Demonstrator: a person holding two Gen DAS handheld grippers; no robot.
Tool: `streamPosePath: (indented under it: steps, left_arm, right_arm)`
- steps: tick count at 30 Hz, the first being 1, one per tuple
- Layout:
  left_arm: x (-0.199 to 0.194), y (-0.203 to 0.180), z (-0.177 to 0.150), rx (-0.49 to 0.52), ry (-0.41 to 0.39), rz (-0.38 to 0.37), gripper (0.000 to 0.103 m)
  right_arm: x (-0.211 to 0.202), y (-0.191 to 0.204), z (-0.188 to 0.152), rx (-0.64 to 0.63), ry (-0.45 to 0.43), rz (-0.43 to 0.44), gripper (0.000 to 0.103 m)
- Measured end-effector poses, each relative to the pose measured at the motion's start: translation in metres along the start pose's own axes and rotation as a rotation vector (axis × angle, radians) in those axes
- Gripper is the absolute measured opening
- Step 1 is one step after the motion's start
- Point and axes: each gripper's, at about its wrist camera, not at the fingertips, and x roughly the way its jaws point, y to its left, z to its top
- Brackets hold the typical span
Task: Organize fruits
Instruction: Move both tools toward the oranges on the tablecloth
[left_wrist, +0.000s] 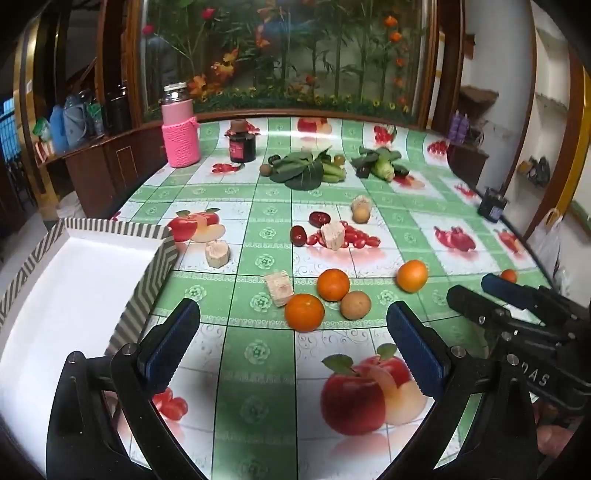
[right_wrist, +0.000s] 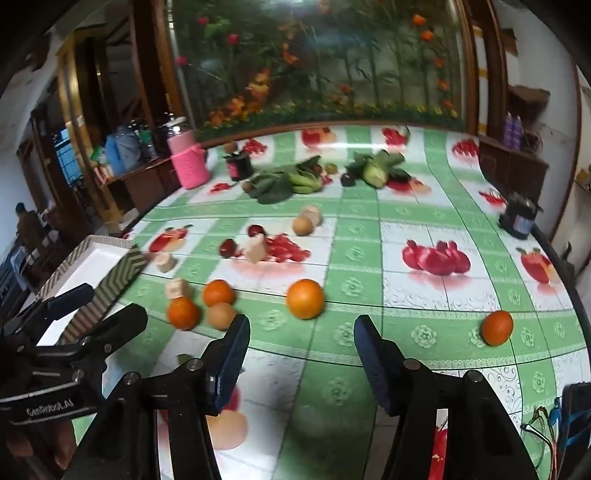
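Observation:
Several oranges lie on the fruit-print tablecloth: one (left_wrist: 304, 312) straight ahead of my left gripper (left_wrist: 293, 308), another (left_wrist: 333, 284) just behind it, and a third (left_wrist: 412, 276) to the right. A brown round fruit (left_wrist: 355, 304) touches the near pair. The left gripper is open and holds nothing. A white tray with a striped rim (left_wrist: 159, 273) stands at its left. My right gripper (right_wrist: 303, 322) is open and empty above the cloth, with an orange (right_wrist: 306, 298) ahead of it and another (right_wrist: 497, 327) far right. The left gripper (right_wrist: 110, 302) shows at the left of the right wrist view.
Beige chunks (left_wrist: 280, 288) and dark red fruits (left_wrist: 319, 218) are scattered mid-table. Leafy greens (left_wrist: 299, 170), corn (left_wrist: 382, 168), a pink flask (left_wrist: 180, 133) and a dark jar (left_wrist: 242, 146) stand at the back. A small dark container (right_wrist: 519, 221) sits near the right edge.

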Motion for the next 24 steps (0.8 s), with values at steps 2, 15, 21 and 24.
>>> streamPosePath:
  steps: [2, 15, 21, 24]
  left_arm:
    - [-0.006, 0.003, 0.0, -0.002, -0.004, -0.002, 0.102]
    - [-0.017, 0.006, -0.01, 0.009, -0.01, 0.028, 0.102]
    - [-0.017, 0.008, -0.011, 0.011, -0.016, 0.04, 0.102]
    - [-0.015, 0.011, -0.012, 0.006, -0.008, 0.04, 0.102]
  right_arm:
    - [-0.005, 0.004, 0.0, -0.013, -0.011, 0.005, 0.058]
    - [-0.018, 0.008, -0.007, -0.014, -0.032, 0.032, 0.058]
    - [-0.018, 0.01, -0.007, -0.014, -0.03, 0.03, 0.058]
    - [-0.017, 0.012, -0.008, -0.023, -0.026, 0.03, 0.058]
